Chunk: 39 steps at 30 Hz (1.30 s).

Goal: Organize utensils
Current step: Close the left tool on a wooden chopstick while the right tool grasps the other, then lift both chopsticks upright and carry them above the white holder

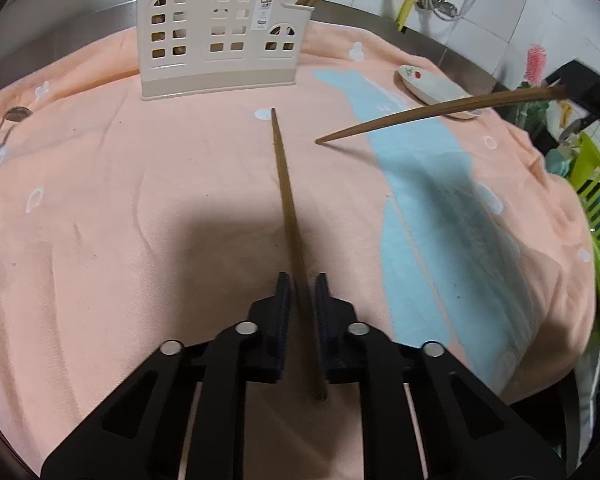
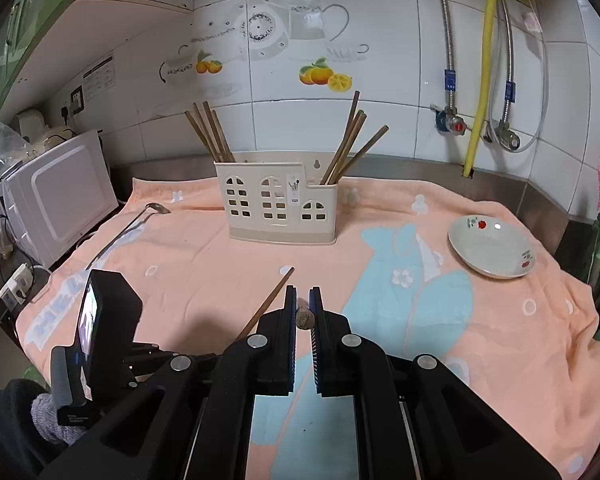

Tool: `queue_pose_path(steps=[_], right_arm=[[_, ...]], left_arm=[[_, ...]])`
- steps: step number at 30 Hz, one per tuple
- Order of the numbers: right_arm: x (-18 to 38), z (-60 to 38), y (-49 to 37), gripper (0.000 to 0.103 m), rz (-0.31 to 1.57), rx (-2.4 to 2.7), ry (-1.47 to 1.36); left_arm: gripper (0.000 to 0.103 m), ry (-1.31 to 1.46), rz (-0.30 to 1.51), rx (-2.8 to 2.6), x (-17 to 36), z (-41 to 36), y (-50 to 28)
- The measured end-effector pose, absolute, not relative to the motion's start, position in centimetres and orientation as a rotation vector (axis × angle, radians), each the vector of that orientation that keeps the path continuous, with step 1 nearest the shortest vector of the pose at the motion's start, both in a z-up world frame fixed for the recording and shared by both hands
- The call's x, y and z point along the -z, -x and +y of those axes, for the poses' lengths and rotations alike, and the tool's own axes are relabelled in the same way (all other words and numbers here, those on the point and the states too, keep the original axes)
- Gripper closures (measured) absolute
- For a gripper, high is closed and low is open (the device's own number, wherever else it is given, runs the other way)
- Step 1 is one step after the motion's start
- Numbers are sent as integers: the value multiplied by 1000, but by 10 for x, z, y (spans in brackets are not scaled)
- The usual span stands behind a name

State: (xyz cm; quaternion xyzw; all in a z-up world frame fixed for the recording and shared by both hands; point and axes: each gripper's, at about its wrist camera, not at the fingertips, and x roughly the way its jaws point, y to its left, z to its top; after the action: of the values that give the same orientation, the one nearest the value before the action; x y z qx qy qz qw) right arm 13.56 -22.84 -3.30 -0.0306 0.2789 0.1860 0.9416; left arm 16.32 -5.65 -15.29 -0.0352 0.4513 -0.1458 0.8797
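A cream utensil holder (image 1: 220,36) with window cut-outs stands at the back of the orange towel, with wooden chopsticks in its left and right compartments (image 2: 346,148). My left gripper (image 1: 302,284) is shut on a brown chopstick (image 1: 286,184) that points toward the holder. My right gripper (image 2: 303,300) is shut on another chopstick, seen end-on between its fingers (image 2: 303,314); in the left wrist view that chopstick (image 1: 432,114) reaches in from the right above the towel. The left gripper's body and its chopstick (image 2: 270,300) show at lower left in the right wrist view.
A white saucer (image 2: 492,250) lies at the right on the towel (image 1: 140,208). A metal ladle (image 2: 140,218) lies at the left edge. A microwave (image 2: 60,196) stands at far left, a green rack (image 1: 596,200) at right. Tiled wall with pipes is behind.
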Motion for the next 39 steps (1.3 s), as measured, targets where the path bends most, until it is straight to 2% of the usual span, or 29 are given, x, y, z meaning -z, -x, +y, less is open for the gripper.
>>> queue_pose_path(steps=[8,24,39], right_arm=[[25,-233,-138,96,563,-378,66],[14,-231,-154,96,586,-407,81],[-24,-218,-200,96,626,-474,89]], left_arm=[[97,72,907,296,135,-47,-158],[97,66,660,325,39,-29,-152],[98,15,623,331,-6,-23,-186]])
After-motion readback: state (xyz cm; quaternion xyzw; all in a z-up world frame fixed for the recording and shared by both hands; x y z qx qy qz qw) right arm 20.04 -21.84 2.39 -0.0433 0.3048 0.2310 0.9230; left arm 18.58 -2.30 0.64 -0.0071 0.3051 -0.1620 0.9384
